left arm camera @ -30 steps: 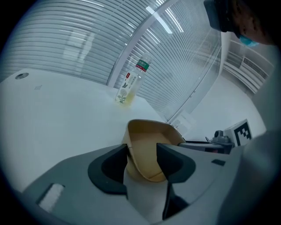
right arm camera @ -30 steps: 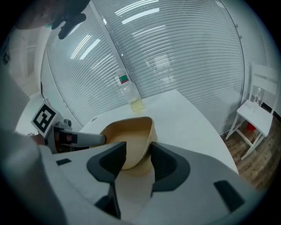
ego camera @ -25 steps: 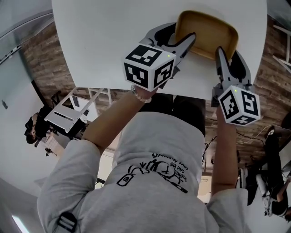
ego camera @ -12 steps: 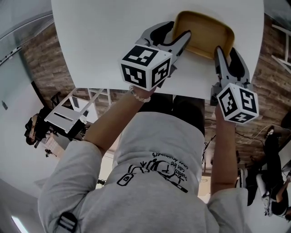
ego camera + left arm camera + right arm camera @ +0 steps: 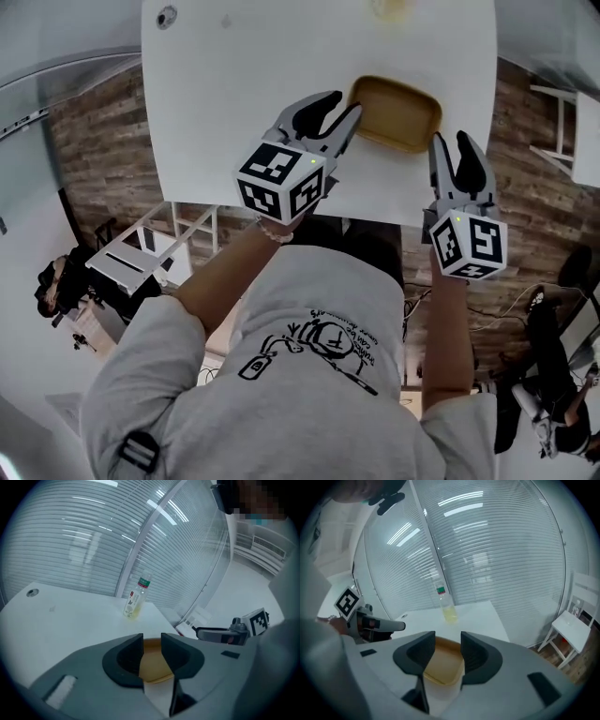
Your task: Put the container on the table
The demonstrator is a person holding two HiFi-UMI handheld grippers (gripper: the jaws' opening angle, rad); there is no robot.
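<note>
The container (image 5: 395,113), a shallow tan tray, lies flat on the white table (image 5: 244,103) near its front edge. My left gripper (image 5: 339,105) hovers just left of the container's rim and touches nothing. Its jaws are closing, with only a narrow empty gap between them. Through that gap in the left gripper view (image 5: 152,641) the container (image 5: 154,665) shows beyond. My right gripper (image 5: 452,142) hangs off the container's front right corner, open and empty. In the right gripper view (image 5: 447,641) the container (image 5: 443,665) lies past the jaws.
A clear bottle (image 5: 136,599) with yellowish liquid stands at the table's far edge, also seen as bottle (image 5: 447,604). A small round grommet (image 5: 167,16) marks the far left corner. A white chair (image 5: 553,122) stands right of the table, over wood floor.
Both grippers have lifted and drawn back from the container's rim, which they straddled before. The left jaws have narrowed. The container stays on the table.
</note>
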